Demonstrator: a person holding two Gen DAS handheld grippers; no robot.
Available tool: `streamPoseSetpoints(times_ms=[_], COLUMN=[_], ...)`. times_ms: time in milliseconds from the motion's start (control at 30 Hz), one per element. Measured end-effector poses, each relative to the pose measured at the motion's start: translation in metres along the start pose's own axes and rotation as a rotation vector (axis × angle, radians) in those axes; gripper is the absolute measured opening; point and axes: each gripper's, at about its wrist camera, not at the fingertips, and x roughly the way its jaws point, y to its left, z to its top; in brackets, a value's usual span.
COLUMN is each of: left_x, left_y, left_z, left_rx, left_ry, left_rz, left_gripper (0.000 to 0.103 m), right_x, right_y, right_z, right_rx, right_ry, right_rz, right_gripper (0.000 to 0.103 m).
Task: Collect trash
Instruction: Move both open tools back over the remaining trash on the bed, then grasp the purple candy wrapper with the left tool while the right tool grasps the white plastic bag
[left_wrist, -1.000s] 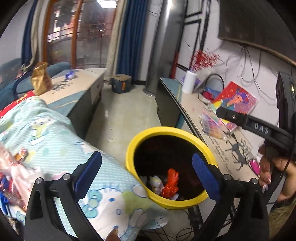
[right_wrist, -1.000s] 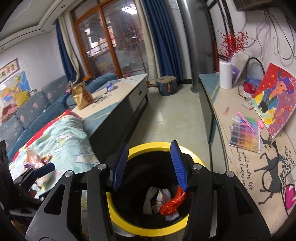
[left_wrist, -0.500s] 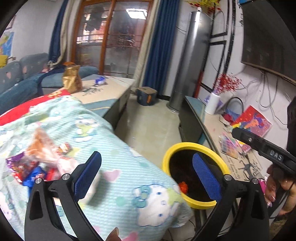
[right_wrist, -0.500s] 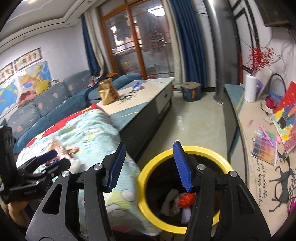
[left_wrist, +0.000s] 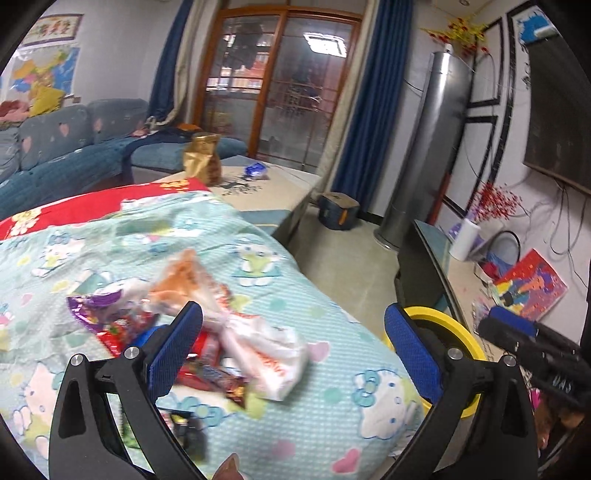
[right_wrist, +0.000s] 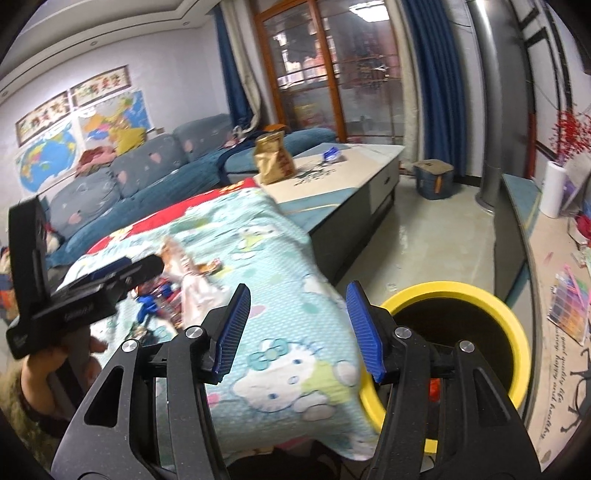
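A heap of snack wrappers (left_wrist: 207, 332) lies on the light blue cartoon blanket (left_wrist: 258, 258); a white and orange bag (left_wrist: 266, 350) is on top. My left gripper (left_wrist: 291, 347) is open and empty, just above the heap. The heap also shows in the right wrist view (right_wrist: 184, 280), with the left gripper (right_wrist: 122, 273) over it. A yellow trash bin (right_wrist: 458, 295) stands at the blanket's right edge, with red trash (right_wrist: 434, 386) inside. My right gripper (right_wrist: 295, 332) is open and empty, above the blanket edge beside the bin.
A coffee table (right_wrist: 351, 166) behind the blanket holds a gold bag (right_wrist: 273, 158) and a blue wrapper (right_wrist: 330, 153). A low cabinet (right_wrist: 554, 258) with papers runs along the right wall. A blue sofa (right_wrist: 129, 177) is at the left. Bare floor (right_wrist: 443, 236) lies between.
Both grippers swung left from over the bin toward the blanket. The wrapper heap came under the left gripper. The bin moved to the right edge of both views.
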Motion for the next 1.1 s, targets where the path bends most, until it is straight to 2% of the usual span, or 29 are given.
streamPoseSetpoints(times_ms=[367,633,967,1100], left_x=[-0.014,-0.025,-0.019,-0.006], left_y=[0.062,0.111,0.176,0.194], left_z=[0.002,-0.003,-0.006,-0.004], left_rx=[-0.099,-0.166,-0.283,-0.333], left_ry=[-0.020,-0.023,0.016,0.040], left_rz=[0.095,0.180,0.266,0.263], left_gripper=[0.096,0.096,0.096,0.096], right_x=[0.027,0.054,0.092,0.103], right_y=[0.060,0.086,0.096,0.095], right_z=[-0.010,-0.010,-0.008,-0.006], right_rx=[-0.093,-0.134,-0.142,-0.124], right_ry=[0.071,0.109,0.166,0.182], right_rz=[0.100,0.130,0.120,0.120], right_gripper=[0.047,0.047,0.047,0.047])
